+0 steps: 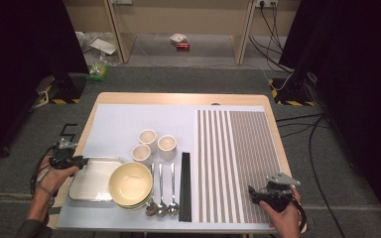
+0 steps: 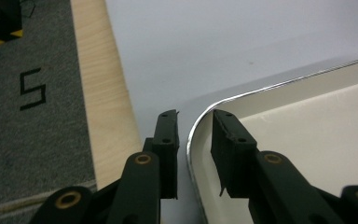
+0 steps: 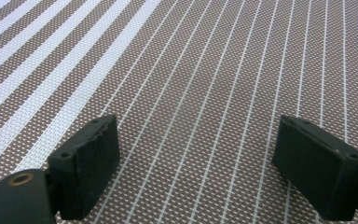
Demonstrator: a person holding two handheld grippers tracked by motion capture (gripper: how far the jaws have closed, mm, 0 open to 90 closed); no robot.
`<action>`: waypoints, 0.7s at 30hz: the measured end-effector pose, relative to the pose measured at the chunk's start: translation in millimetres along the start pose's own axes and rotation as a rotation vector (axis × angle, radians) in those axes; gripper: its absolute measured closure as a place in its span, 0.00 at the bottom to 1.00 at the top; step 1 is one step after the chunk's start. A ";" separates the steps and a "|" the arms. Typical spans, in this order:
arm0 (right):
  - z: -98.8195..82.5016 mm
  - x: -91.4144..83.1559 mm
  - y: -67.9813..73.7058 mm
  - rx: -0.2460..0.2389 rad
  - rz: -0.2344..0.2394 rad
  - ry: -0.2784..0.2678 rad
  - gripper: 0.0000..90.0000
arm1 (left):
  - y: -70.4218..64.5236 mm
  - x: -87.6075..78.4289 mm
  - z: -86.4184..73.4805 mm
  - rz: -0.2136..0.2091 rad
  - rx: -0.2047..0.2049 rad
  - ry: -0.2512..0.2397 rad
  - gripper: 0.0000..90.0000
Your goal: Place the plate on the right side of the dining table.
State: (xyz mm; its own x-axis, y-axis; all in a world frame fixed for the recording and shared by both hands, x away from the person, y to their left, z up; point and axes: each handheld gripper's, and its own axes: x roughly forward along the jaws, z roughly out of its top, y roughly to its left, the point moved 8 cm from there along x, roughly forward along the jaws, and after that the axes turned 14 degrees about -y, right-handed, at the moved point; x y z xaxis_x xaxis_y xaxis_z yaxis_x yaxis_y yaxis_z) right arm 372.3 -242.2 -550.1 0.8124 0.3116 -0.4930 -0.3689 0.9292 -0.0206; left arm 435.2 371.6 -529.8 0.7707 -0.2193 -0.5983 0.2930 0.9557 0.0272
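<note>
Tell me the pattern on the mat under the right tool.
Brown weave with white stripes, wide narrowing to thin, on the placemat; clearest in the right gripper view.

tray (image 1: 87, 184) | silver rim, cream inside | flat, table's left, bowls overlapping

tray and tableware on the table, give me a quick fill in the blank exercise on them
1. The left tongs straddle the rim of the metal ____ at its corner.
2. Next to the bowls lie ____ spoons side by side.
3. The right tongs hover with jaws wide apart over the ____ mat.
4. Beyond the bowls stand ____ small cups.

Missing words: tray; three; striped; three
</note>
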 end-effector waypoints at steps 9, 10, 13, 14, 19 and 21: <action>0.0 0.1 0.0 0.000 0.001 -0.001 0.16 | 6.0 -5.1 3.3 -0.002 0.059 -0.017 0.93; 0.0 0.1 0.0 0.000 0.001 -0.001 0.16 | 5.9 -6.1 4.1 0.001 0.062 -0.020 0.93; 0.0 0.0 0.0 0.000 0.000 0.000 0.16 | 6.3 -9.8 8.7 0.002 0.066 -0.034 0.94; 0.0 0.1 0.0 0.000 0.000 -0.001 0.16 | 6.3 -10.9 10.0 0.002 0.068 -0.035 0.94; 0.0 -0.2 -0.2 -0.002 -0.003 0.002 0.16 | 8.4 -17.0 15.2 0.005 0.058 -0.031 0.95; 0.0 -0.2 -0.2 -0.002 -0.003 0.002 0.16 | 10.2 -18.9 14.7 0.002 0.047 -0.027 0.96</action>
State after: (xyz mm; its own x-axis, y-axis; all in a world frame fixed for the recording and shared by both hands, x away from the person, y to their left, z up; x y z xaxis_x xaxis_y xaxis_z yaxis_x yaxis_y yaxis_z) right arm 372.1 -242.4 -550.0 0.8126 0.3088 -0.4943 -0.3675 0.9297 -0.0233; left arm 431.9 382.7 -506.4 0.7862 -0.2231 -0.5763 0.3170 0.9461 0.0663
